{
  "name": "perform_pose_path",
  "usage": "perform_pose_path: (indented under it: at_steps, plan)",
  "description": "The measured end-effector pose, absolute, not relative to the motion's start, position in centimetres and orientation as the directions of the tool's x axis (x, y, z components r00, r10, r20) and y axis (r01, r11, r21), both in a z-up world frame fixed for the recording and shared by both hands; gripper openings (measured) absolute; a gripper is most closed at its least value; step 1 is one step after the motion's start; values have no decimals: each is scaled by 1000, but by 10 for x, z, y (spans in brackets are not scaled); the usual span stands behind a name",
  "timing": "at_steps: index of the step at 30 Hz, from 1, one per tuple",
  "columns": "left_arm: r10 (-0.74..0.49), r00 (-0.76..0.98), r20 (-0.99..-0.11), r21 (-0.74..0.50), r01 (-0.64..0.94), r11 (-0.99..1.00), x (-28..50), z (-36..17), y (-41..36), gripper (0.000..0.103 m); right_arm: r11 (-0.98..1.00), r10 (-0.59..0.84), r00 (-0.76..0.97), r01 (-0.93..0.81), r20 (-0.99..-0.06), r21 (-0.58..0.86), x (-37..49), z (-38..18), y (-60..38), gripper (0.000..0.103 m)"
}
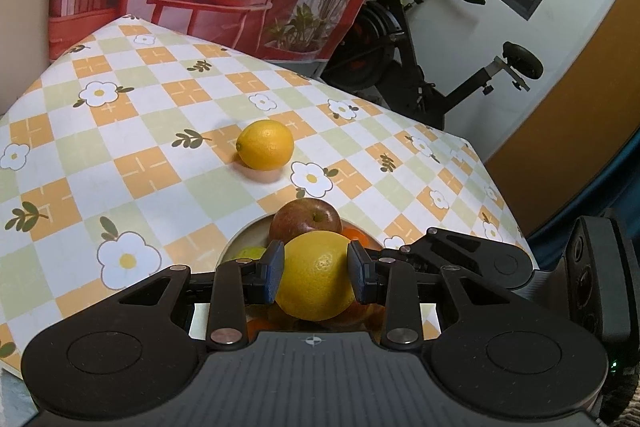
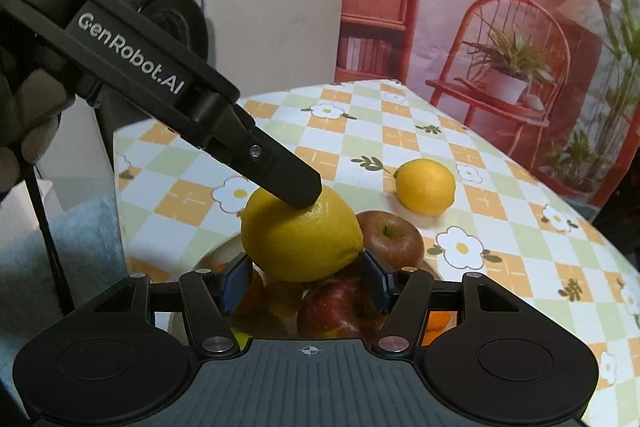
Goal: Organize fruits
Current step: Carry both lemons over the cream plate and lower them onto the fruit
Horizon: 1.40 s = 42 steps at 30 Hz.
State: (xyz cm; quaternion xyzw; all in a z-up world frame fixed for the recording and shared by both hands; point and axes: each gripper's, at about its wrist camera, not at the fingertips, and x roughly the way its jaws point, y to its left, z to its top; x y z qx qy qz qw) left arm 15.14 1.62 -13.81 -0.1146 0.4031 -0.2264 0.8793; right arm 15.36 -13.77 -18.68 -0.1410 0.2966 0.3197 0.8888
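Note:
My left gripper is shut on a large yellow lemon, its blue pads pressing both sides. It holds the lemon just above a beige bowl that contains a red apple, an orange and a green fruit. In the right wrist view the left gripper's black finger rests on top of that lemon. My right gripper is open. Its pads stand apart, low on either side of the lemon, over a second apple. A smaller lemon lies on the tablecloth beyond the bowl.
The checked, flowered tablecloth ends at a right-hand edge near an exercise bike. A printed backdrop hangs behind the table. A gloved hand holds the left gripper. The right gripper's body shows at the right.

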Motion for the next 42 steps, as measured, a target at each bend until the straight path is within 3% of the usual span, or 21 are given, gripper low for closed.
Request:
perform_pose_path:
  at_steps: [6, 30, 42]
  plan:
    - [-479, 557, -679, -374, 300, 878, 151, -143, 17, 35, 745, 465, 629, -658, -623, -109, 150, -189, -131, 57]
    - [-489, 553, -674, -374, 316, 872, 154, -148, 12, 35, 784, 461, 654, -617, -600, -71, 145, -184, -149, 61]
    - [-433, 650, -624, -340, 273, 900, 143, -140, 19, 36, 819, 506, 680, -571, -531, 49, 136, -181, -171, 61]
